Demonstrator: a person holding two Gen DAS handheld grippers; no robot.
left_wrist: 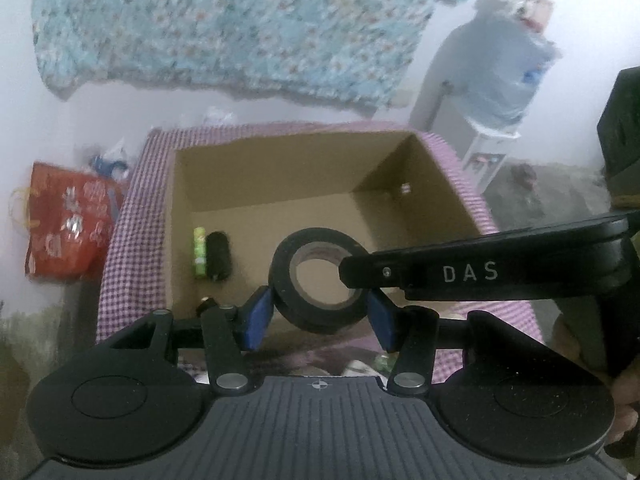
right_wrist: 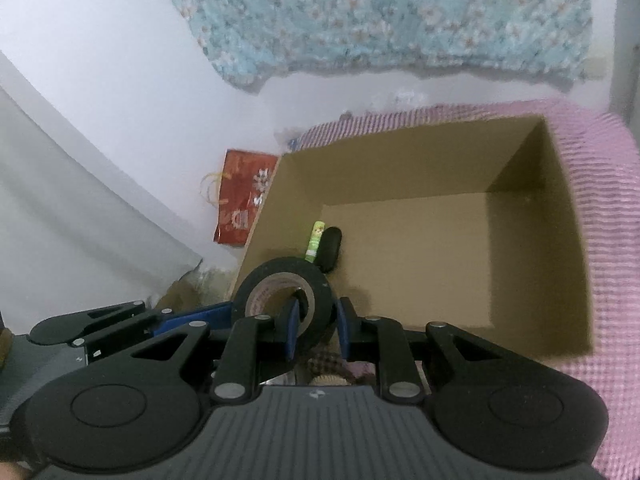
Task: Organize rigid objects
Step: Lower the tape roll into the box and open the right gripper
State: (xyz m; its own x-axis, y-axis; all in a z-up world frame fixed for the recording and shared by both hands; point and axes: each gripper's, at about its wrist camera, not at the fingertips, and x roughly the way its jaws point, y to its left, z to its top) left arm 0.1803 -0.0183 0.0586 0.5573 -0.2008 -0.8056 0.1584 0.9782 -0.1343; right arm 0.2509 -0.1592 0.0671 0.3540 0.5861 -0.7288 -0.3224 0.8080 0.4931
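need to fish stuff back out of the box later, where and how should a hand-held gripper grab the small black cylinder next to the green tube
Grip the black cylinder across its round middle, coming straight down from above. It lies on its side on the floor of the cardboard box, with the green tube right against one flank, so that finger probably has to wedge between the two. The box walls likely rule out a side approach.

Black tape roll [left_wrist: 318, 278] between left hand-held gripper [left_wrist: 319, 314] pads, above cardboard box [left_wrist: 260, 176]
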